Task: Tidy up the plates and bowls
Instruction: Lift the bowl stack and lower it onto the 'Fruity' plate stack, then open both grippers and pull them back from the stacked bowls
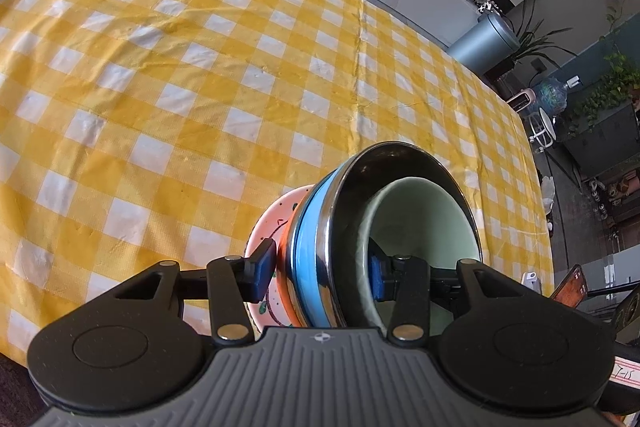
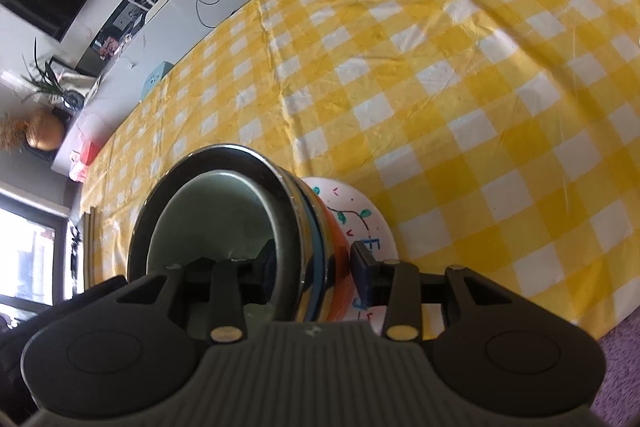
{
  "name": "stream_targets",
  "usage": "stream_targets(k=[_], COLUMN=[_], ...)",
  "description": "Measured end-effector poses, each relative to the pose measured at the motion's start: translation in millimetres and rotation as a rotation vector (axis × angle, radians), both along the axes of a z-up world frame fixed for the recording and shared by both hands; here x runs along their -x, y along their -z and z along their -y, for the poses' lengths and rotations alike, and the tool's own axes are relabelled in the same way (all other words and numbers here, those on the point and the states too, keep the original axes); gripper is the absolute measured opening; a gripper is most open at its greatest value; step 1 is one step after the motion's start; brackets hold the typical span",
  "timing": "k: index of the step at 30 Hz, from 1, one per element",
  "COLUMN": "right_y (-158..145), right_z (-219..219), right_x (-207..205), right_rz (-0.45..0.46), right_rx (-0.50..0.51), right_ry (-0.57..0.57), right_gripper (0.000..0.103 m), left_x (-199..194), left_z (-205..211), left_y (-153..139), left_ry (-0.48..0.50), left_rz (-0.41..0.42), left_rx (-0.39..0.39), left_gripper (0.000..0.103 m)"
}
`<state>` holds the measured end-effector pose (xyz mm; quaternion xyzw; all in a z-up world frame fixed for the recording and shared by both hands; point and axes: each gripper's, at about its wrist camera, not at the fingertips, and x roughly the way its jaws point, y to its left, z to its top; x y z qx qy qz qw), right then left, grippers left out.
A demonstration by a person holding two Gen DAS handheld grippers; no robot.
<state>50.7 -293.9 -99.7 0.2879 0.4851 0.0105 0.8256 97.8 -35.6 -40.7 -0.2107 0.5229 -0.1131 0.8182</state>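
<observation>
Stacking looks mostly done: pale green ceramic bowl (image 1: 424, 223) nests inside steel bowl with blue band (image 1: 308, 247), over an orange one, on pink painted plate (image 2: 360, 215), near edge of yellow checked tablecloth (image 1: 200, 67). Left gripper (image 1: 320, 275) clenched across stack; right gripper (image 2: 316, 267) straddles it, grip unclear. Remaining: letting go.

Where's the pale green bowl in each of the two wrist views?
Left wrist view: the pale green bowl sits lower centre-right, nested inside the steel bowl.
Right wrist view: the pale green bowl sits lower left of centre, again inside the steel bowl.
Shared landmark: the painted plate under the stack, on the yellow checked tablecloth.
</observation>
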Motion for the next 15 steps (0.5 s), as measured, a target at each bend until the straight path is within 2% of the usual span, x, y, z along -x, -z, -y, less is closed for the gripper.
stream_targets(k=[2,4,7,10,15], right_y=[-4.1,-8.4,-15.3,-24.0,-44.3], right_z=[-5.7,-10.1,-12.8,-14.7,-23.4], right_x=[0.6,2.4,6.9,13.7,32.4], right_rz=[0.019,0.04,0.079,0.118,0.198], right_rx=[0.051,0.108,0.166,0.204,0.272], right_ry=[-0.019,-0.03,-0.031,-0.031,-0.045], right_gripper=[0.051,0.052,0.06,0.063,0.066], left_x=[2.3,4.8,9.6,17.5,38.8], left_z=[1.5,2.3,3.0,0.8,-0.9], left_y=[-4.7,-11.1,-22.7,-35.3,-58.1], left_ry=[0.009,0.014,0.029,0.038,0.065], left_rz=[0.028,0.064,0.115,0.169,0.304], left_rx=[-0.023,-0.05,-0.087,-0.084,-0.117], left_gripper=[0.055,0.063,0.064,0.067,0.067])
